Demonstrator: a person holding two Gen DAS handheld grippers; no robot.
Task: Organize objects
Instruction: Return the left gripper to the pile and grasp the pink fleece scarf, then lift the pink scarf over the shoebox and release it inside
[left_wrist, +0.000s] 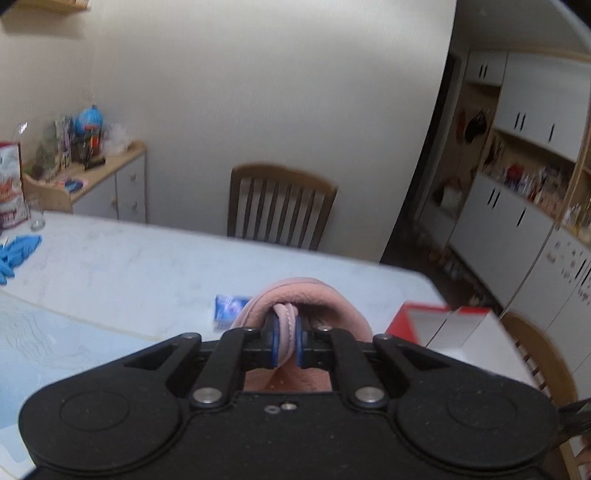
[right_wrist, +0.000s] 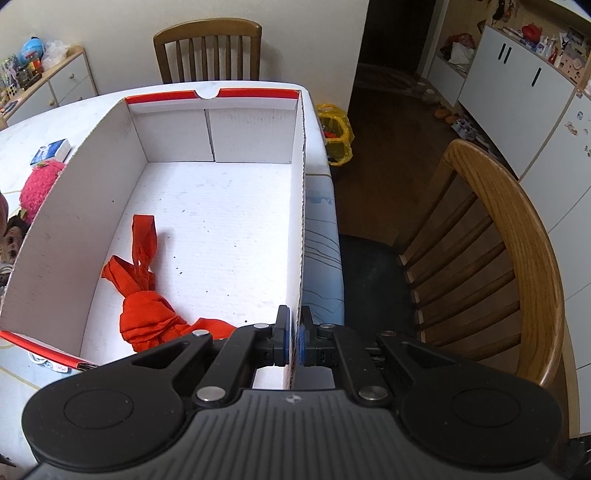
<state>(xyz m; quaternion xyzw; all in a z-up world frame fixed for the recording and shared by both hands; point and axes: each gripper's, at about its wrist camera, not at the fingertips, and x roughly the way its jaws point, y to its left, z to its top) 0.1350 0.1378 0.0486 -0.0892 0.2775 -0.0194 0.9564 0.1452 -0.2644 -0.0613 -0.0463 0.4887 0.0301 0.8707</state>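
My left gripper (left_wrist: 286, 338) is shut on the edge of a soft pink slipper (left_wrist: 306, 299), held up above the table. The slipper hangs in front of and under the jaws. My right gripper (right_wrist: 293, 332) is shut on the right wall of the open white box with red trim (right_wrist: 299, 206). An orange-red cloth (right_wrist: 144, 295) lies knotted inside the box near its front left. The same box (left_wrist: 454, 325) shows at the right in the left wrist view.
A small blue-and-white packet (left_wrist: 229, 308) lies on the table, seen too as the packet (right_wrist: 51, 149) left of the box. A pink fuzzy toy (right_wrist: 38, 184) sits beside the box. Blue gloves (left_wrist: 14, 251), a glass (left_wrist: 35, 214), wooden chairs (right_wrist: 491, 258) (left_wrist: 277, 206) and a yellow bag (right_wrist: 334, 134) surround the table.
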